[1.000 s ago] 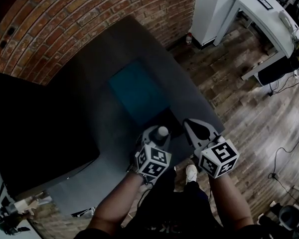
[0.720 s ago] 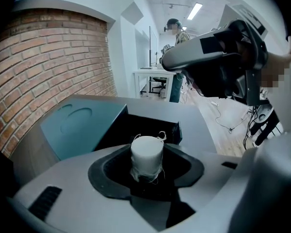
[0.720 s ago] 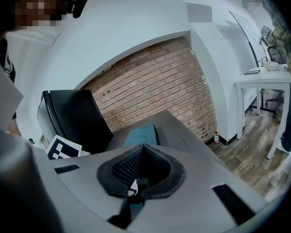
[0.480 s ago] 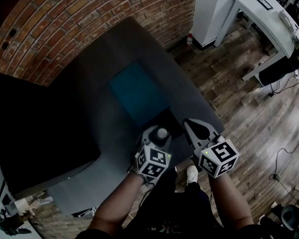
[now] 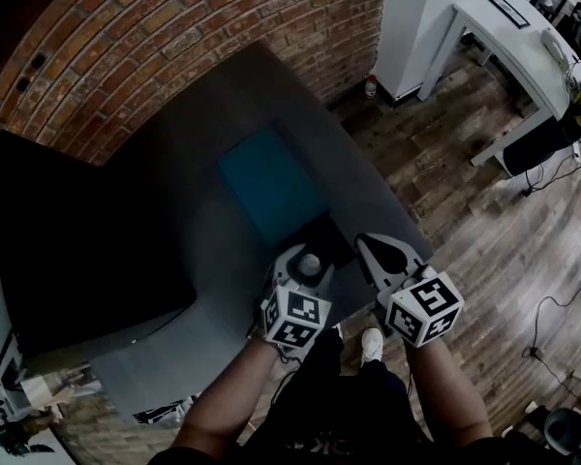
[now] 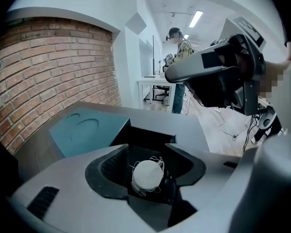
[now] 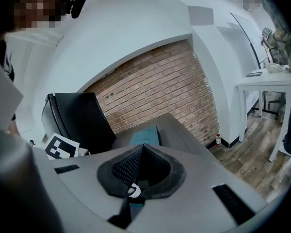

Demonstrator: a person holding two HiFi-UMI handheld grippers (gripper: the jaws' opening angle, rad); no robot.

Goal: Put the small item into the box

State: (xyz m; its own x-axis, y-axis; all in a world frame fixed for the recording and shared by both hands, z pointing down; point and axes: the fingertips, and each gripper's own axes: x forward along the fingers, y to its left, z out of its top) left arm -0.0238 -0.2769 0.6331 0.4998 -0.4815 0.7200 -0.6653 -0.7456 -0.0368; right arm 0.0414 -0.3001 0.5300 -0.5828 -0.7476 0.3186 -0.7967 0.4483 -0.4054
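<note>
Position check: small white round puck trailing loose thread (image 6: 147, 175) sits centred between the jaws of the left gripper (image 6: 146, 150), touching neither pad. Those jaws have just been opening and stand wide. The puck appears to rest inside the black open box (image 6: 153, 131), beside a teal flat panel (image 6: 85, 130). The right gripper (image 7: 143, 147) is closed and empty, and farther off.

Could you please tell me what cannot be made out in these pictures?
Box: its inside is too dark in the head and left gripper views to show the bottom, or whether the small white item touches it.
White scrap: right gripper view, mostly hidden by the right gripper's shut jaws; unidentifiable.
Bottle: head view, too small to read.
</note>
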